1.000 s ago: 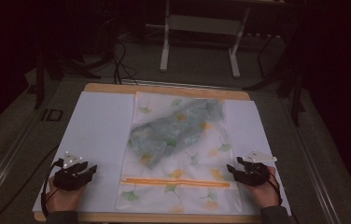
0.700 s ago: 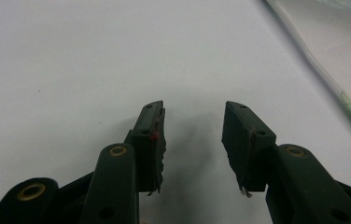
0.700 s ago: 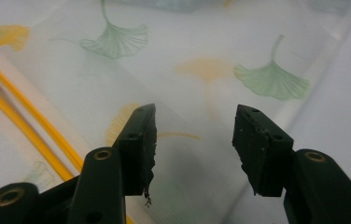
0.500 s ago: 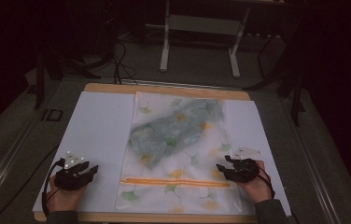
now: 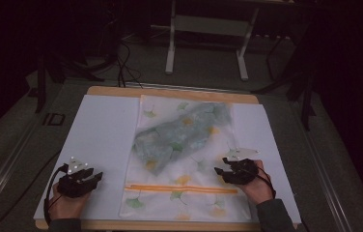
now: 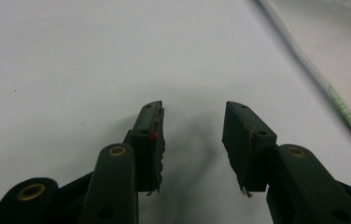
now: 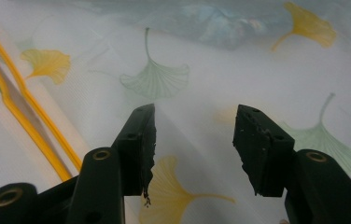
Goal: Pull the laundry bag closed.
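Two hand-held grippers over a leaf-print bag on the counter

Leaf-print bag (image 5: pixel 184 164) lies flat mid-counter (image 5: pixel 107 130) w/ grey-green cloth (image 5: pixel 182 133) inside, orange zip strip (image 5: pixel 179 189) across near end. Right hand-held gripper (image 5: pixel 221 170) sits over bag's right edge, jaws apart, just eased in a bit, nothing btwn them. Left hand-held gripper (image 5: pixel 95 177) on white sheet, beside bag's left edge, apart from it.

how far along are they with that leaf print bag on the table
Done: the leaf print bag lies flat on the white sheet, a bluish bundle showing through it. In hand: the right gripper hovers open over the bag's right part, its jaws having just closed slightly, nothing between the fingers. The left gripper rests open over bare sheet. Left: any grasp of the bag.
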`<state>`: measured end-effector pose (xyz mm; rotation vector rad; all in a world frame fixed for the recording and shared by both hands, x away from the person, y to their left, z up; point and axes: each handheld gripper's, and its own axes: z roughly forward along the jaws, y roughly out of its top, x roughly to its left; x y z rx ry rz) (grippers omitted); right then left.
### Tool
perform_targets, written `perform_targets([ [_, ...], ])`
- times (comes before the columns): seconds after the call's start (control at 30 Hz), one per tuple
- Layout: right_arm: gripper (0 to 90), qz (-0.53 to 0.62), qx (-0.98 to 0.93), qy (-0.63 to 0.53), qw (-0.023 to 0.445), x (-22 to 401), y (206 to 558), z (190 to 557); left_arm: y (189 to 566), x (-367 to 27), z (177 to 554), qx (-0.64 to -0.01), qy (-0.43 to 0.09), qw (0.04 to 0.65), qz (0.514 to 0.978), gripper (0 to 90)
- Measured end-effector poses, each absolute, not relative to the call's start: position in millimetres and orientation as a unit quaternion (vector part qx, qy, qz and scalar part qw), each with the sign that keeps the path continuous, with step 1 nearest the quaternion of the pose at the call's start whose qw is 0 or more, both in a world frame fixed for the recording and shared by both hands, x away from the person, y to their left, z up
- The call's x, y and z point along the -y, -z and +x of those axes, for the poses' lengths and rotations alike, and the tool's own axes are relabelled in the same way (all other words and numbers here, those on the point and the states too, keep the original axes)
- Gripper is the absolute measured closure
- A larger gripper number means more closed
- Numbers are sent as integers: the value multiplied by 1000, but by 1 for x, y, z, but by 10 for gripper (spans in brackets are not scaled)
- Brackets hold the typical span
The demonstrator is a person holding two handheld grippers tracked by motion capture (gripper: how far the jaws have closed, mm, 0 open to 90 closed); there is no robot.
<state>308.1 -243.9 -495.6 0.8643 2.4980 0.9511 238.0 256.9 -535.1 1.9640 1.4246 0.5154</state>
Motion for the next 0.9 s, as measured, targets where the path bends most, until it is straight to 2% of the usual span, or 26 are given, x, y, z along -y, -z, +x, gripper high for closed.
perform_targets([
  [0.43,482,271,-894,-320,157,218,493,314,533,-256,237,-529,-199,345,749,559],
  [0.9,521,224,-913,-308,143,186,491,312,530,-254,237,-531,-197,328,756,560],
])
